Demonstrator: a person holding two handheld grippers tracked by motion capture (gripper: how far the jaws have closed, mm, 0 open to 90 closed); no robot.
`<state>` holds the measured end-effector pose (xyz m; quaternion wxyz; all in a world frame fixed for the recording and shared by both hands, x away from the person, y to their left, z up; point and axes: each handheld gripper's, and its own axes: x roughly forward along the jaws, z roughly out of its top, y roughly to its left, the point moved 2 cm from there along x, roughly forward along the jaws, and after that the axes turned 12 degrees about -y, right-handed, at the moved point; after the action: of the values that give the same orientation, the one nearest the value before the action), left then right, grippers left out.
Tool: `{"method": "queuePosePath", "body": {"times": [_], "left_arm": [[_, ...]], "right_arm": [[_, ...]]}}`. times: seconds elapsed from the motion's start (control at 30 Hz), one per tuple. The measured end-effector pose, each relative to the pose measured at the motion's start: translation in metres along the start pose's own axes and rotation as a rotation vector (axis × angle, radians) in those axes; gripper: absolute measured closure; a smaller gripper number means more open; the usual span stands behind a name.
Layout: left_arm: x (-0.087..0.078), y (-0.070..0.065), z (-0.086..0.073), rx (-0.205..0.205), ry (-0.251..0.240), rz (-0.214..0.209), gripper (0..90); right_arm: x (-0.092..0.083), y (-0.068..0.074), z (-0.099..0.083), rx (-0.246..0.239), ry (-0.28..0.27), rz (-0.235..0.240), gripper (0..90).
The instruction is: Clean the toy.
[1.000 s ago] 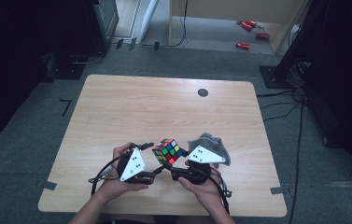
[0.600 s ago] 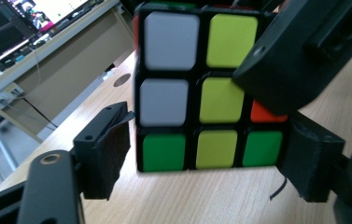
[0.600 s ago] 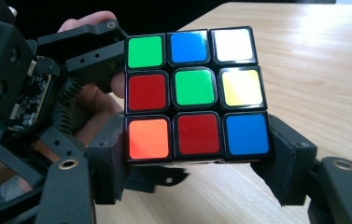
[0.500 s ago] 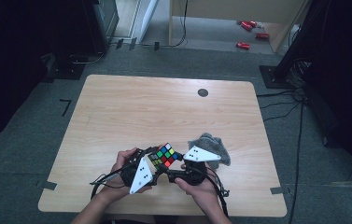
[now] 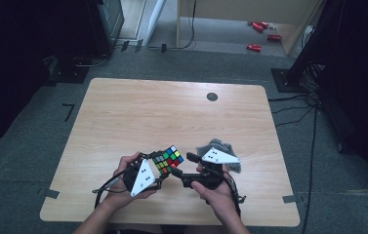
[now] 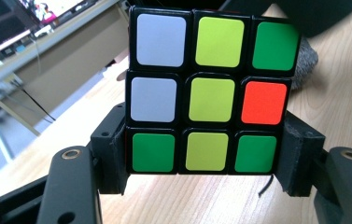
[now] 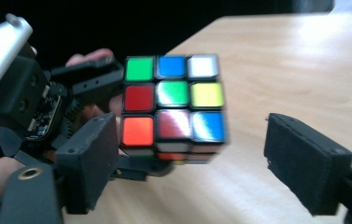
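Rubik's cube (image 5: 168, 160) sits near the wooden table's (image 5: 172, 112) front edge in the high view, raised between the two hand-held tools. The left gripper (image 5: 159, 168) meets it from the near left side, and the right gripper (image 5: 181, 168) reaches toward it from the right; a crumpled grey cloth (image 5: 220, 148) lies on the table just right of the cube, partly under the right gripper's grey plate.

In the left gripper view, the cube (image 6: 208, 91) stands squarely between the left gripper's (image 6: 206, 156) two black jaws, which have just been closing and now press its bottom row from both sides, holding it above the table (image 6: 341, 102). The grey cloth (image 6: 304, 60) peeks out behind the cube's right edge.

In the right gripper view, the cube (image 7: 173, 105) is slightly blurred, just beyond the right gripper (image 7: 187, 161). Its jaws have just been opening and stand wide: the right one is well clear of the cube, while the left one's contact cannot be told. The left gripper's body (image 7: 33, 107) shows behind the cube.
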<state>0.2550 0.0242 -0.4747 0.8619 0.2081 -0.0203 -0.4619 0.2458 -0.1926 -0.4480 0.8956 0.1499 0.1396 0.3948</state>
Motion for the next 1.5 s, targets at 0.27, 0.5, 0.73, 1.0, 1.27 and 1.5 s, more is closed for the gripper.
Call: {"method": "queuePosePath", "body": {"times": [0.27,0.5,0.73,1.0,1.27,1.5], "left_arm": [[-0.002,0.014,-0.006,-0.087,0.003,0.016,33.9],[-0.003,0.017,-0.006,-0.114,-0.003,0.016,33.9],[-0.004,0.019,-0.007,-0.134,-0.009,0.016,33.9],[-0.006,0.022,-0.007,-0.161,-0.021,0.022,33.9],[-0.008,0.025,-0.008,-0.213,-0.024,0.020,33.9],[-0.008,0.025,-0.008,-0.226,-0.023,0.014,33.9]], "right_arm": [[-0.017,-0.028,0.010,-0.037,-0.044,-0.146,20.3],[-0.018,-0.054,-0.005,-0.180,0.024,-0.350,23.2],[-0.017,-0.077,-0.021,-0.179,0.095,-0.440,24.3],[-0.017,-0.094,-0.035,-0.173,0.170,-0.510,26.5],[-0.016,-0.103,-0.046,-0.149,0.231,-0.552,39.0],[-0.013,-0.101,-0.050,-0.214,0.255,-0.597,52.0]]}}
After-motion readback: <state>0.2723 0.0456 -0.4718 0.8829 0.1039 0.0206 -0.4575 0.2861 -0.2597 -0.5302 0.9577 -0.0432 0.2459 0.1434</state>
